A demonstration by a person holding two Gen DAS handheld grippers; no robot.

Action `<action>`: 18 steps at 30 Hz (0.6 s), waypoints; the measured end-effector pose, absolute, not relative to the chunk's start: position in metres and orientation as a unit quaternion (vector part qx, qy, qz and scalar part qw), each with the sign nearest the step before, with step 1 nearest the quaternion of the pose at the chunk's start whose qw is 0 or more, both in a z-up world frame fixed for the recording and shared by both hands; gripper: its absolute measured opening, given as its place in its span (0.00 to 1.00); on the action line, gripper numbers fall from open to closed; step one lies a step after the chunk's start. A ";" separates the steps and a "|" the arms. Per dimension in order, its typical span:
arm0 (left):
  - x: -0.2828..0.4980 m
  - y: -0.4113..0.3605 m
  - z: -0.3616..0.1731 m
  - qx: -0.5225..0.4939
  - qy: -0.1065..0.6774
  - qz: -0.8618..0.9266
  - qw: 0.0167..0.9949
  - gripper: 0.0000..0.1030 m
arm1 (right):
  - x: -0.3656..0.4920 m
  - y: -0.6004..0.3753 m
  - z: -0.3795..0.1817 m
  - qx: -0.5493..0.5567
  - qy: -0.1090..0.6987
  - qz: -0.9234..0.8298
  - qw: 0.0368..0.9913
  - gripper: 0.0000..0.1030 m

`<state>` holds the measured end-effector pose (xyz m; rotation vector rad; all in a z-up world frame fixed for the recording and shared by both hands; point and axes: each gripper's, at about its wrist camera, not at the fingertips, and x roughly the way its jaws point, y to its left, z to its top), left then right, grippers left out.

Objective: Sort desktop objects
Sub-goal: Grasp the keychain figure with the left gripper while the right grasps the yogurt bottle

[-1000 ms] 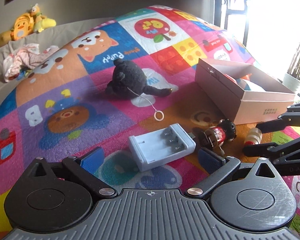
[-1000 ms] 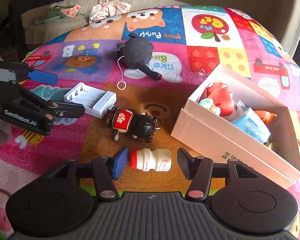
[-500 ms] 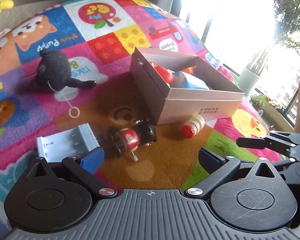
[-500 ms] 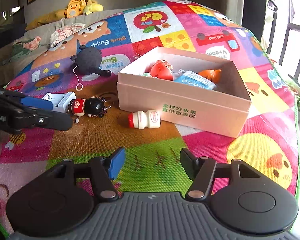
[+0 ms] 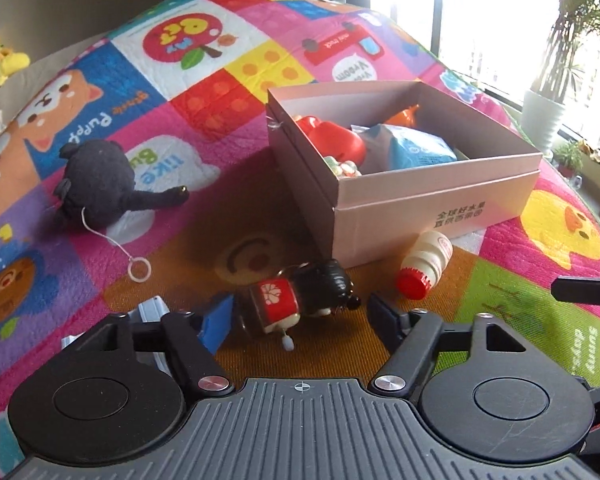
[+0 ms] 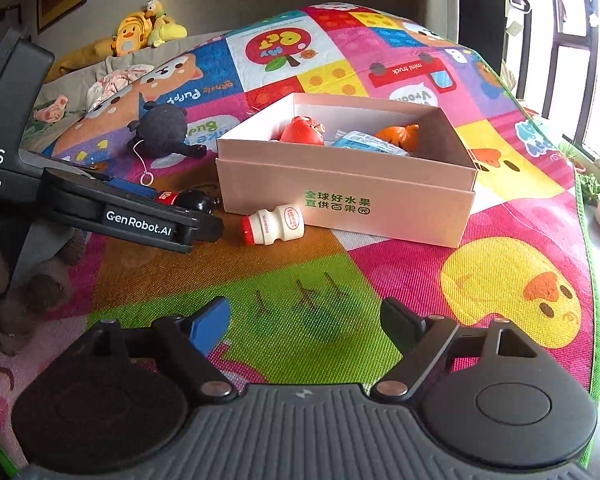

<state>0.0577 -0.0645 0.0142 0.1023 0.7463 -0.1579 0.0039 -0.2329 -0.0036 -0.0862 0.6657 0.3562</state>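
Plainly, "GenRobot.AI" on left gripper (image 6: pixel 210 228), green Chinese print on box (image 6: pixel 380 208)

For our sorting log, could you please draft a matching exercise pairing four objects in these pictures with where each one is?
Objects:
1. wind-up doll
2. small white bottle
3. black plush toy
4. blue packet

Places:
A. inside the pink box
B. between the open fingers of the left gripper
C. lying on its side on the mat in front of the box
D. on the mat, left of the box, with a white ring on a string

Pairs: 1-B, 2-C, 3-D, 4-A
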 end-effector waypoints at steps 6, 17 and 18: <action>0.034 -0.054 0.018 0.073 0.352 -0.100 0.928 0.67 | 0.005 -0.232 -0.005 -0.041 0.327 0.173 0.928 0.83; -0.023 0.002 0.025 0.084 0.337 -0.068 0.935 0.79 | 0.016 -0.196 0.013 -0.108 0.290 0.214 0.926 0.83; -0.024 0.007 0.027 0.077 0.336 -0.070 0.936 0.80 | 0.021 -0.192 0.015 -0.113 0.288 0.220 0.925 0.83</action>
